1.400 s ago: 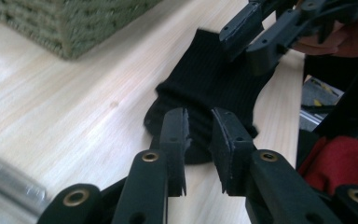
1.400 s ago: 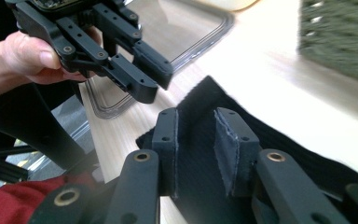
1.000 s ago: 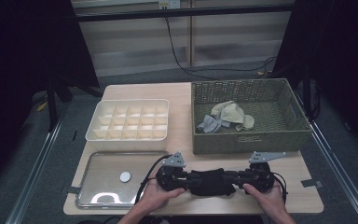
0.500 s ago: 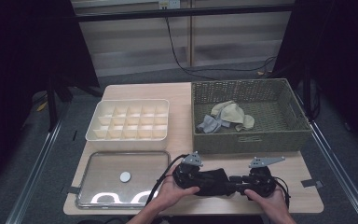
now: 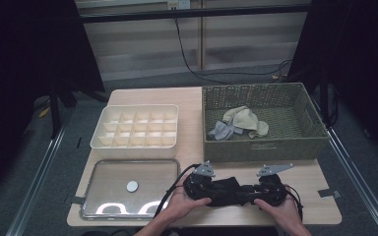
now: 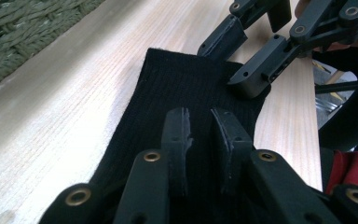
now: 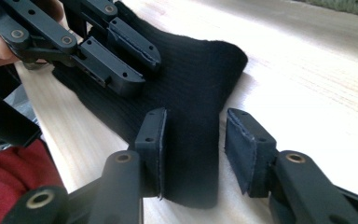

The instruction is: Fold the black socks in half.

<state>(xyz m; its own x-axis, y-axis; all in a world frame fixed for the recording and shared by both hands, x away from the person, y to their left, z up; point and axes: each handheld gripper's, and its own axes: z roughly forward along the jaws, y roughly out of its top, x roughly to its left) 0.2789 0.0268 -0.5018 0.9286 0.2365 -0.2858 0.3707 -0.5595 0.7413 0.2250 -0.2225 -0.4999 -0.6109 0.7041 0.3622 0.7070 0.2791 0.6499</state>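
Note:
A black sock (image 5: 231, 190) lies flat on the wooden table (image 5: 192, 105) near its front edge, between my two grippers. My left gripper (image 5: 215, 189) points right, and its jaws stand close together with the sock's (image 6: 177, 84) cloth pinched between them (image 6: 201, 126). My right gripper (image 5: 249, 191) faces it from the other side. Its jaws have just been opening and now stand apart (image 7: 196, 135) astride the sock's (image 7: 200, 70) end, the pads clear of the cloth. Each gripper view also shows the other gripper resting on the sock: the right gripper (image 6: 233, 65) and the left gripper (image 7: 142, 70).
A green wicker basket (image 5: 266, 147) at the back right holds several pale socks (image 5: 241, 120). A white compartment box (image 5: 135, 143) stands at the left. In front of it lies a metal tray (image 5: 103, 169) with a small white disc (image 5: 132, 186).
My left gripper has moved right along the table toward the right gripper, and the sock between them looks shorter. The right hand has stayed in place while its jaws spread apart.

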